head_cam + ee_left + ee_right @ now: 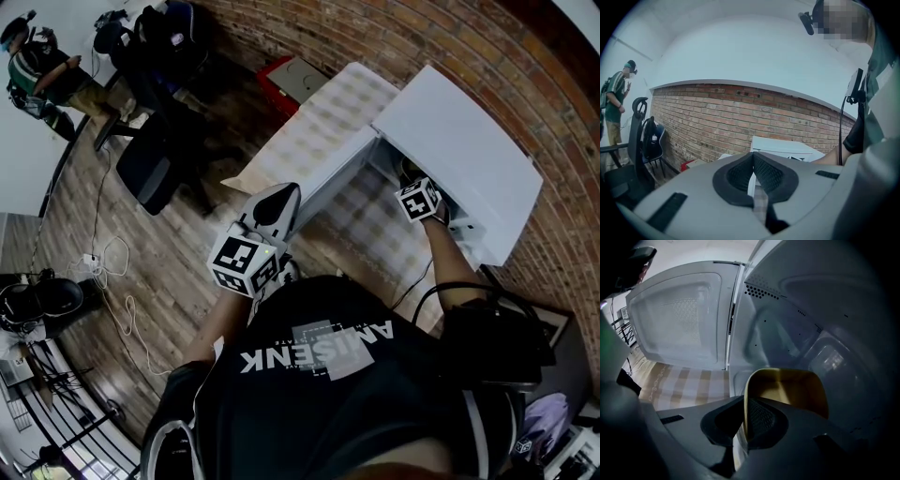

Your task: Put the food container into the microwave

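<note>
A white microwave (464,150) stands on a table with a checked cloth (323,117), its door (330,176) swung open to the left. My right gripper (743,417) is inside the cavity, shut on the rim of a tan food container (790,391) that sits low over the cavity floor. In the head view only the right gripper's marker cube (419,199) shows at the microwave's mouth. My left gripper (280,197) hangs back over the table's near edge, beside the open door. It is shut with nothing in it, fingertips (761,172) pressed together.
A brick wall (394,42) runs behind the microwave. The open door (677,312) stands to the left of my right gripper. A red box (281,80), dark chairs (155,159) and cables (117,281) are on the wood floor at left. A person (37,70) stands far off.
</note>
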Motion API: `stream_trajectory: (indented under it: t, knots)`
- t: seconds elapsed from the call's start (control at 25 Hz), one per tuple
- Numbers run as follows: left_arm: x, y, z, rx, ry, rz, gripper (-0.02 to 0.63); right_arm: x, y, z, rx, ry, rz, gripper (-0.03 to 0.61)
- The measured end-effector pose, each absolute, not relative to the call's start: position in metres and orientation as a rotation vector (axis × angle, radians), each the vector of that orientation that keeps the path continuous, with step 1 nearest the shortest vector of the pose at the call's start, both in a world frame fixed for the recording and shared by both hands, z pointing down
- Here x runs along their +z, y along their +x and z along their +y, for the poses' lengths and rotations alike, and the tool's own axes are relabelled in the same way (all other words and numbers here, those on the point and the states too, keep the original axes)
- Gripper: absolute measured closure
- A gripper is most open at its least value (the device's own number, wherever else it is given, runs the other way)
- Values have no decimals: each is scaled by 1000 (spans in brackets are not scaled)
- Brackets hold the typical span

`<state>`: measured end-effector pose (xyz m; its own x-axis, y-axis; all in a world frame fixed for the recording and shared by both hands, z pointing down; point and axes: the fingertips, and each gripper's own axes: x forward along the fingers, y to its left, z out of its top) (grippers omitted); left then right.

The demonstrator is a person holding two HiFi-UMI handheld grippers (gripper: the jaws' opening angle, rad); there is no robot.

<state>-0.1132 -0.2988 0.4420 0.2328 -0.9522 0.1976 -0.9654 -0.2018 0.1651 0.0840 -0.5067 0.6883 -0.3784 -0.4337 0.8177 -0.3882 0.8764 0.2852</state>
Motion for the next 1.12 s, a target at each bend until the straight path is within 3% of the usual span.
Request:
stream_trajectory:
  t: [0.68, 0.92, 1.12]
  knots:
    - [431, -116, -292, 49, 2280, -1787, 601, 690, 92, -520, -118, 675, -1942, 521]
    - [428, -120, -288, 34, 2301, -1773, 601, 687, 94, -517, -154, 702, -1918, 442]
    - [424, -123, -285, 8, 2333, -1746, 601, 676, 97, -504, -164, 734, -1914, 431]
